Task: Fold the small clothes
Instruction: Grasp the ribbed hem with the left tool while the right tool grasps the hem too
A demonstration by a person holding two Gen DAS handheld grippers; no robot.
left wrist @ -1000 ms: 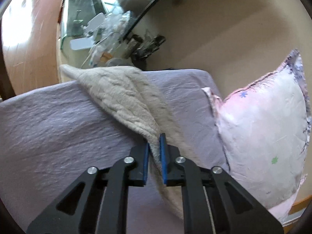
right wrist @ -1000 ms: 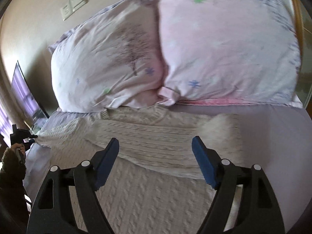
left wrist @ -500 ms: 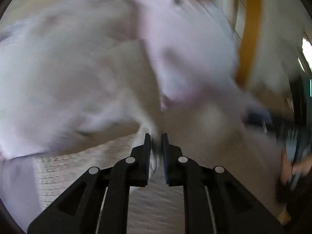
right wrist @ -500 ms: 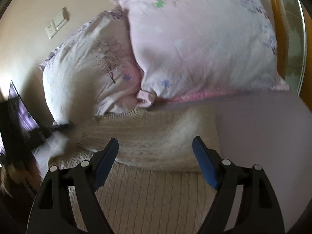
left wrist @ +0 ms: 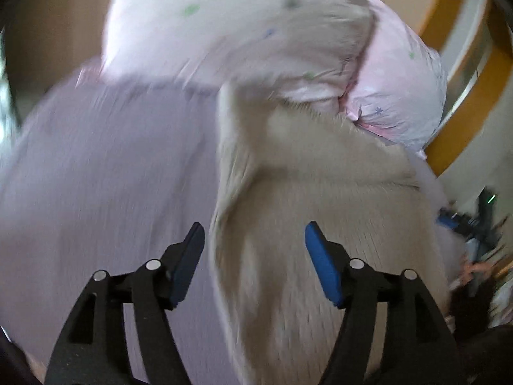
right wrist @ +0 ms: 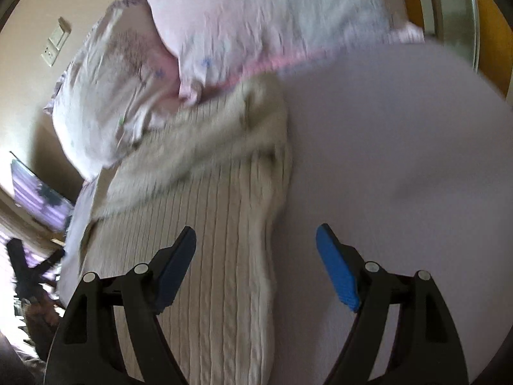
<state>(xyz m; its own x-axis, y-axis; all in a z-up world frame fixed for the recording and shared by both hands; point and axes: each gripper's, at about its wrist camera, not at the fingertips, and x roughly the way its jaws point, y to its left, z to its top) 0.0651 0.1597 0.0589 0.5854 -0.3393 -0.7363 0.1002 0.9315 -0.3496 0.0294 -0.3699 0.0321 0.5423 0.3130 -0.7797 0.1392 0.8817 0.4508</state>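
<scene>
A cream cable-knit sweater (left wrist: 304, 199) lies on the lilac bedsheet (left wrist: 105, 173), its top end against the pillows. Its sleeves are folded in over the body; it also shows in the right wrist view (right wrist: 218, 224). My left gripper (left wrist: 255, 240) is open and empty, hovering over the sweater's left edge. My right gripper (right wrist: 256, 243) is open and empty, over the sweater's right edge, with its right finger above bare sheet (right wrist: 400, 160). Both views are motion-blurred.
Two pink-and-white floral pillows (right wrist: 256, 19) stand at the head of the bed, touching the sweater's top; they also show in the left wrist view (left wrist: 256, 29). A wooden frame (left wrist: 465, 102) lies to the right. A wall switch (right wrist: 56, 43) is at left.
My left gripper, shut on a sweater sleeve before, has swung across, let go and opened wide. The sleeve now lies on the sweater body. My right gripper stayed open and shifted right.
</scene>
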